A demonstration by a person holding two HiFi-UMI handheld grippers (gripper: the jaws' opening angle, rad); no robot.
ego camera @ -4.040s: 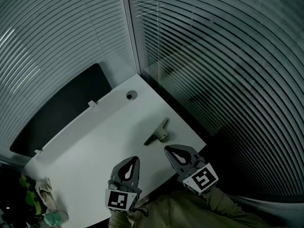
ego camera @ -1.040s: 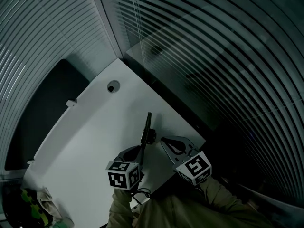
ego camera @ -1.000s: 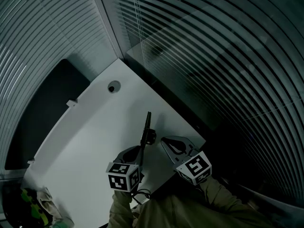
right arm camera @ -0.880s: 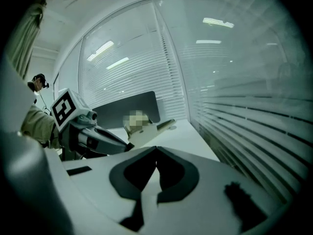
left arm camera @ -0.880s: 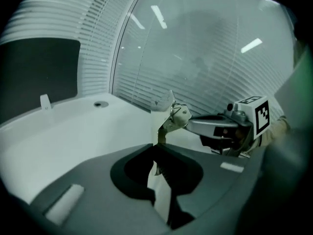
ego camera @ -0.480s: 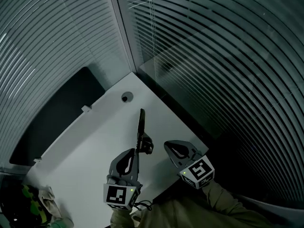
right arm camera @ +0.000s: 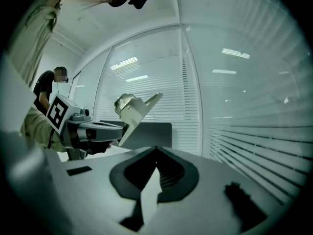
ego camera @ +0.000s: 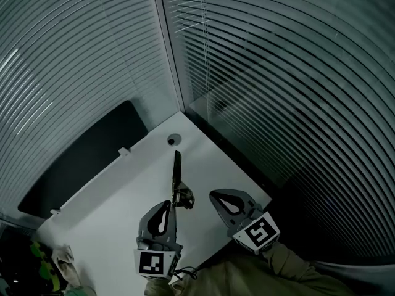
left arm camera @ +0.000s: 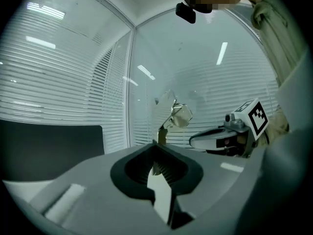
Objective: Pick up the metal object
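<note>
In the head view the left gripper [ego camera: 166, 206] holds the metal object [ego camera: 177, 172] lifted above the white table [ego camera: 117, 196], its long thin end pointing toward the small round hole [ego camera: 173, 139] near the table's far corner. The right gripper [ego camera: 217, 196] hangs just beside it over the table's near edge, apart from the object. Slatted blinds [ego camera: 278, 73] close off the corner behind. In the left gripper view the left gripper's [left arm camera: 155, 146] jaws are pressed together on the object's flat lower end – the metal object [left arm camera: 179, 114] rises out of them, with a shiny knob at its top – and the right gripper [left arm camera: 196, 141] lies off to the side. In the right gripper view the right gripper's [right arm camera: 156, 150] jaws meet at their tips with nothing between them; beyond, the left gripper [right arm camera: 121, 127] grips the metal object [right arm camera: 134, 112], tilted in the air.
</note>
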